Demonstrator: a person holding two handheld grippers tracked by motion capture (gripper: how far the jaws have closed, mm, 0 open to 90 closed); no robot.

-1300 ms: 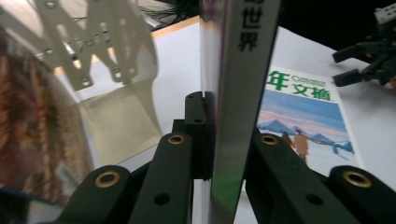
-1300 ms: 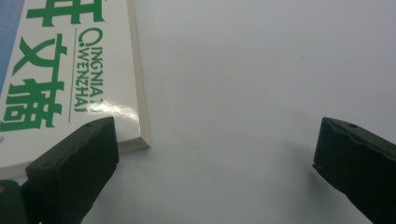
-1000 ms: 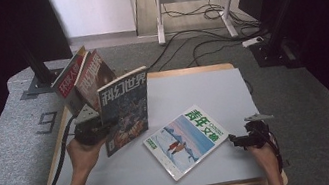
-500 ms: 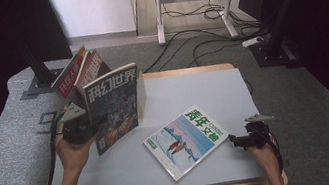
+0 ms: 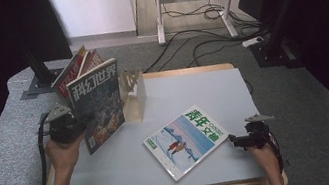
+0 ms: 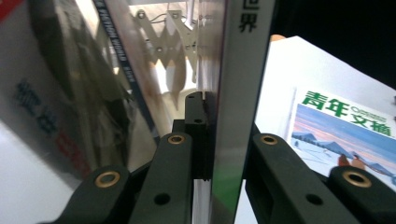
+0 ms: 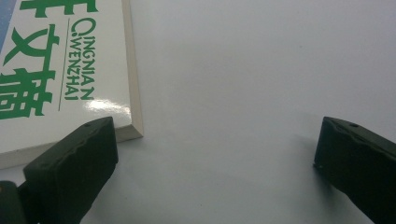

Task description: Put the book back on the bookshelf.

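Note:
My left gripper (image 5: 68,127) is shut on the lower edge of a dark science-fiction magazine (image 5: 97,105), holding it upright at the table's left edge. In the left gripper view the jaws pinch the magazine (image 6: 231,93) from both sides, my left gripper (image 6: 219,140) closed on its thin edge. A green-and-white magazine (image 5: 185,139) lies flat on the grey mat (image 5: 192,88). My right gripper (image 5: 239,140) rests open by that magazine's right corner. The right gripper view shows the corner of the green-and-white magazine (image 7: 65,70) beside one jaw of my right gripper (image 7: 215,149), with bare mat between the jaws.
Two red-covered magazines (image 5: 73,73) lean upright behind the held one. A pale zigzag rack (image 5: 131,90) stands just to its right. A black stand (image 5: 39,68) rises at the back left. Desk legs and cables (image 5: 200,15) lie on the floor beyond the table.
My left gripper has carried the upright magazine leftward, away from the rack, to the table's left edge. The right gripper and the flat magazine have stayed in place.

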